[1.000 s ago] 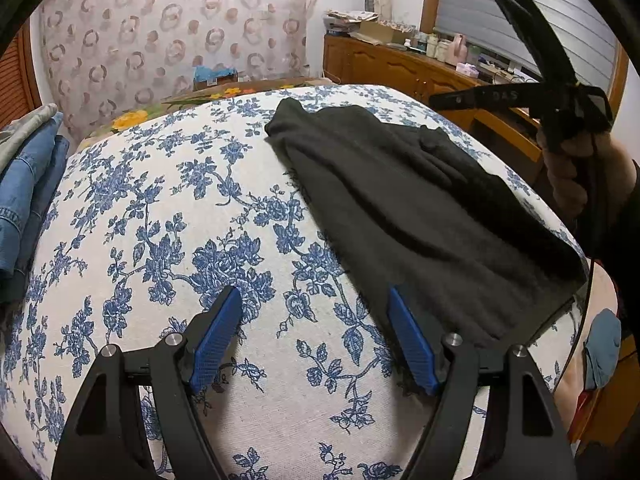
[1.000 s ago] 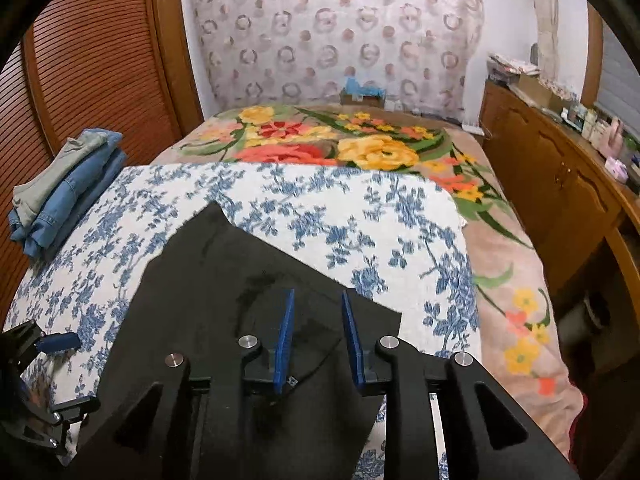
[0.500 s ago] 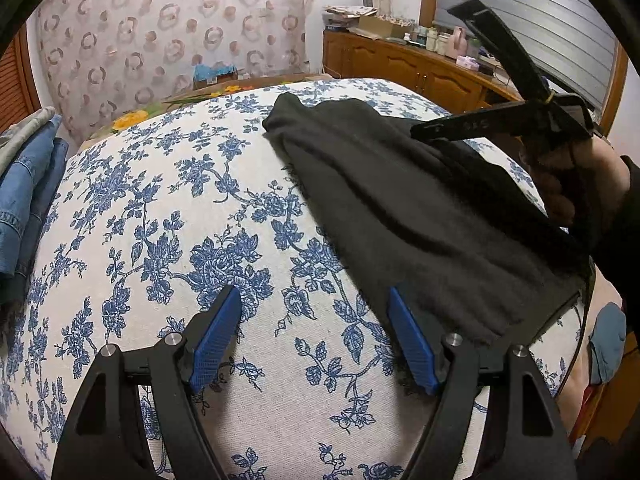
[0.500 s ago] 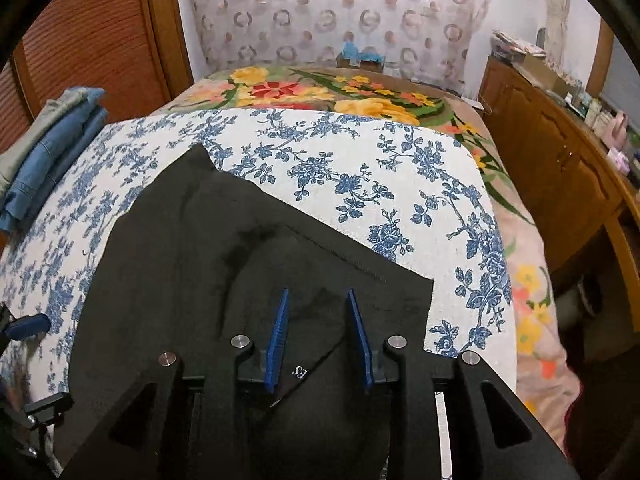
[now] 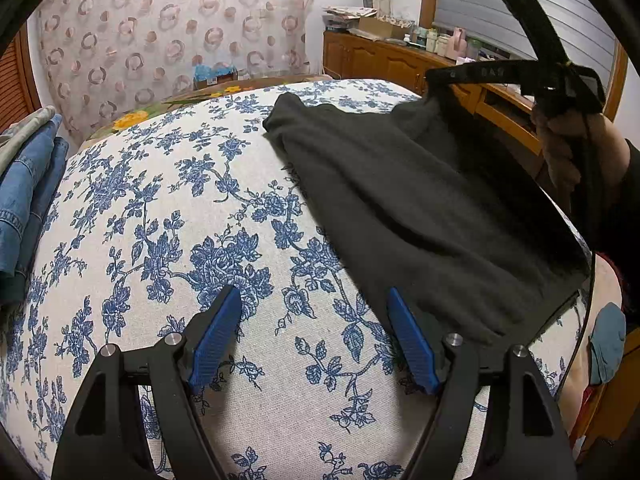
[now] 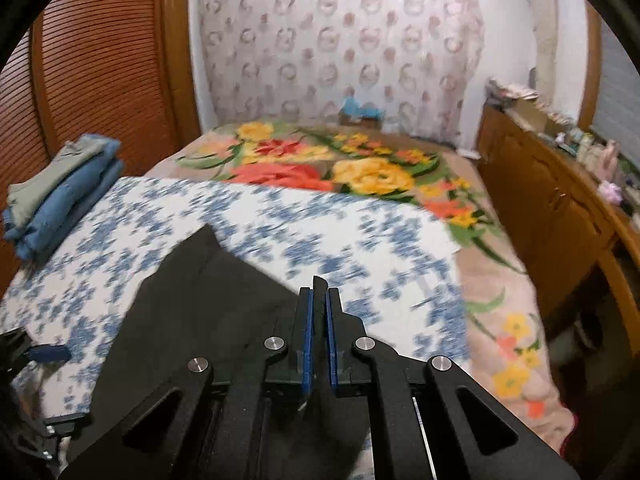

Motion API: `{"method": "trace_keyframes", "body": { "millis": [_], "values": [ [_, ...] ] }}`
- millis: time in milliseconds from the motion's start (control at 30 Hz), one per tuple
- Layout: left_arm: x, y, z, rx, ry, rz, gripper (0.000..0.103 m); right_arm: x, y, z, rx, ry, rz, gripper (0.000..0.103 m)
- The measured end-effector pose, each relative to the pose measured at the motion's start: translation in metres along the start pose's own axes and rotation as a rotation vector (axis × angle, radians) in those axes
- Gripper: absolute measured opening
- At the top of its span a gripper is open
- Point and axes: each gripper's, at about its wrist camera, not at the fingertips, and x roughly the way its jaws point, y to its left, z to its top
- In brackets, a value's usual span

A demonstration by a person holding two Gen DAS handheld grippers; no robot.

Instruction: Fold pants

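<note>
Since half a second ago, the right gripper (image 6: 317, 300) has been squeezed tight and lifted up, and a bit of the black pants (image 5: 420, 216) is pinched between its blue pads (image 6: 306, 344). Before, those pads were apart over the cloth. In the left wrist view, the right gripper (image 5: 436, 77) is seen high on the right, and the far right edge of the pants is pulled up off the bed with it. The hand (image 5: 568, 148) around its handle is seen at the right edge.

The rest of the pants is spread flat on the blue flower sheet (image 5: 180, 216), on the right side of it, from the near edge to the far middle. The picture from the right wrist is blurred.

The left gripper (image 5: 314, 320) is held wide open, low over the sheet near the front. Nothing is held in it. Its right pad (image 5: 408, 340) is just beside the near left edge of the pants.

A pile of folded jeans (image 6: 60, 188) is seen at the far left of the bed. A bright flower blanket (image 6: 340, 164) is seen at the far end.
</note>
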Motion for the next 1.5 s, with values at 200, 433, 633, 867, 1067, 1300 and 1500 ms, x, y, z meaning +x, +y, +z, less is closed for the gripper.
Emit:
{"method": "trace_keyframes", "body": {
  "millis": [200, 433, 633, 867, 1067, 1300, 1500],
  "values": [
    [0.0, 0.0, 0.0, 0.0, 0.0, 0.0, 0.076, 0.027, -0.017, -0.015, 0.021, 0.087, -0.076, 0.006],
    [0.0, 0.0, 0.0, 0.001, 0.0, 0.001, 0.076, 0.04, -0.027, -0.018, 0.061, 0.143, -0.095, 0.016],
    [0.0, 0.0, 0.0, 0.0, 0.0, 0.0, 0.076, 0.03, -0.031, -0.012, 0.088, 0.126, -0.118, 0.018],
    [0.001, 0.0, 0.0, 0.0, -0.001, 0.0, 0.076, -0.008, -0.021, -0.034, 0.1, 0.101, -0.05, 0.023],
    [0.001, 0.0, 0.0, 0.0, -0.001, 0.0, 0.076, -0.029, 0.016, -0.067, 0.042, 0.128, 0.016, 0.023],
    [0.001, 0.0, 0.0, 0.0, -0.001, 0.0, 0.076, -0.029, 0.037, -0.091, 0.012, 0.168, 0.074, 0.023],
    [0.001, 0.0, 0.0, -0.001, -0.001, 0.0, 0.076, -0.03, 0.042, -0.097, -0.013, 0.155, 0.042, 0.024]
  ]
}}
